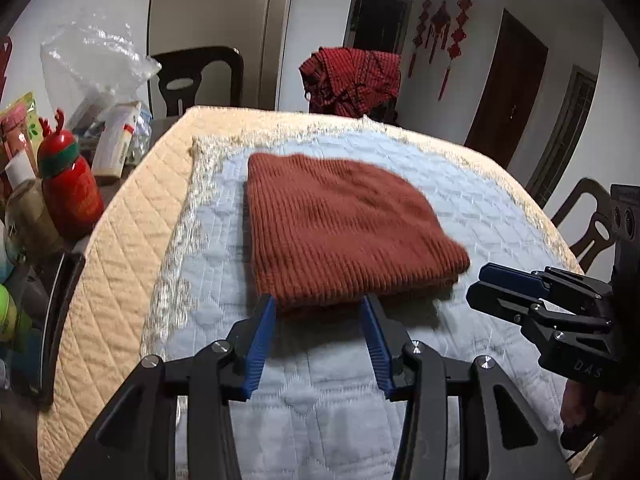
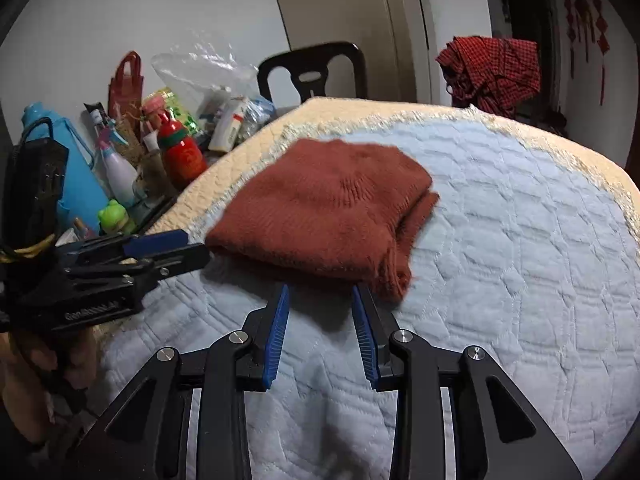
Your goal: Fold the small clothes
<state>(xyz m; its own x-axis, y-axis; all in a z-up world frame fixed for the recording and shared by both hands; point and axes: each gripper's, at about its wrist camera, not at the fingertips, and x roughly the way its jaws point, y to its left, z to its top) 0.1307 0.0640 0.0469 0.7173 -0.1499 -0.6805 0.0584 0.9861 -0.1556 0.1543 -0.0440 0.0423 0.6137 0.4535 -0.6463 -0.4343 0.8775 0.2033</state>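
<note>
A rust-brown knitted garment [image 1: 344, 228] lies folded into a thick rectangle on the pale blue quilted pad [image 1: 472, 208]. My left gripper [image 1: 320, 304] is open just short of the garment's near edge, its blue pads apart with only the pad between them. In the right wrist view the same garment [image 2: 328, 212] shows stacked layers at its right end. My right gripper [image 2: 320, 290] is also open at the near edge, holding nothing. Each gripper appears in the other's view: the right one [image 1: 482, 286] beside the garment's right corner, the left one [image 2: 188, 250] beside its left corner.
The blue pad lies on a beige quilted cover [image 1: 120, 240] that ends at the table's left edge. Bottles, a red reindeer-topped bottle [image 1: 70, 196] and a plastic bag [image 1: 92, 64] crowd the left side. Dark chairs [image 1: 200, 76] stand behind; a red checked cloth [image 1: 352, 80] hangs on one.
</note>
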